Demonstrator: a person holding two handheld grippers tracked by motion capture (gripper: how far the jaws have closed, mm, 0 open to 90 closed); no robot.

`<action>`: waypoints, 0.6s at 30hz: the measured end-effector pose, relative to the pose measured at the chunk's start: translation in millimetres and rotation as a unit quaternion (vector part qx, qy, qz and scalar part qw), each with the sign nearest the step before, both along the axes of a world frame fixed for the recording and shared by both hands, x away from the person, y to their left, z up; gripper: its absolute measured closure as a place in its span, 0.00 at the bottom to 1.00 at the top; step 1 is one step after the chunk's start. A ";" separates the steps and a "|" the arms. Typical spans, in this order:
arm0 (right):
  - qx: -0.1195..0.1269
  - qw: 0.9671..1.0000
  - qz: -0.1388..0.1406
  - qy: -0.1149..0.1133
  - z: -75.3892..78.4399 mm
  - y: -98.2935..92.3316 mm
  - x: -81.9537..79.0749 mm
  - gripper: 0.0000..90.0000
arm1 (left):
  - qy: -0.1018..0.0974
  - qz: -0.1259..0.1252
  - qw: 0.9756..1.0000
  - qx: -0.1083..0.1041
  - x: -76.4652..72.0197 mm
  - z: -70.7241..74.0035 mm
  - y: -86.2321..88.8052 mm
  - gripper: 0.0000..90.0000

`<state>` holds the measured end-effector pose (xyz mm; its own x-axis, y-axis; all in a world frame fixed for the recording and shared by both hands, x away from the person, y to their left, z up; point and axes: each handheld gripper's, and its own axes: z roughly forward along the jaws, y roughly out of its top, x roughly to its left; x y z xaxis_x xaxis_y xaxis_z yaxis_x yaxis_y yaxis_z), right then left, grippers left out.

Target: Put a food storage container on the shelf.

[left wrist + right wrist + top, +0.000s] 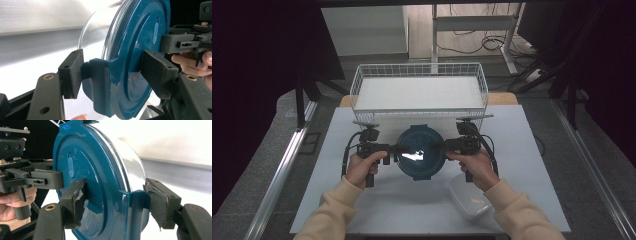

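While the round container [421, 152] hangs above the bench [522, 150], both grippers hold it. The left gripper [393, 150] and the right gripper [447, 146] have their fingers [72, 72] clamped on opposite latches.

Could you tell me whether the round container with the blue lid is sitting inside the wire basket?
No, the container hangs between both grippers, short of the basket.

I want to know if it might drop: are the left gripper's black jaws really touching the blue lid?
Touching. The left gripper view shows the left gripper clamped on the blue lid: one pad presses its top face, the other its side latch.
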<state>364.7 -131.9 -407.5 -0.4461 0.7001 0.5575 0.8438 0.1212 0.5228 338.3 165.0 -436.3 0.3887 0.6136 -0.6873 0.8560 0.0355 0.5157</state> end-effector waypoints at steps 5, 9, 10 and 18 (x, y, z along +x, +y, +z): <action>0.004 1.000 -0.002 -0.006 4.7 -1.9 -2.0 0.39 | -0.006 -0.003 1.000 0.003 -0.2 6.3 -1.7 0.40; 0.002 1.000 -0.003 -0.017 10.8 -3.0 -4.3 0.39 | -0.011 -0.008 1.000 0.001 -0.2 11.3 -2.2 0.40; 0.001 1.000 -0.003 -0.020 14.0 -3.2 -5.2 0.39 | -0.015 -0.009 1.000 0.000 -0.4 13.6 -2.1 0.40; 0.005 1.000 -0.003 -0.030 21.7 -5.0 -6.9 0.39 | -0.025 -0.009 1.000 0.001 -0.8 23.6 -3.9 0.40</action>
<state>357.8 -136.9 -385.8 -0.4743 0.6975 0.5372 0.8118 0.1104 0.5734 337.5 161.1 -412.7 0.4332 0.6076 -0.6657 0.8302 0.0185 0.5572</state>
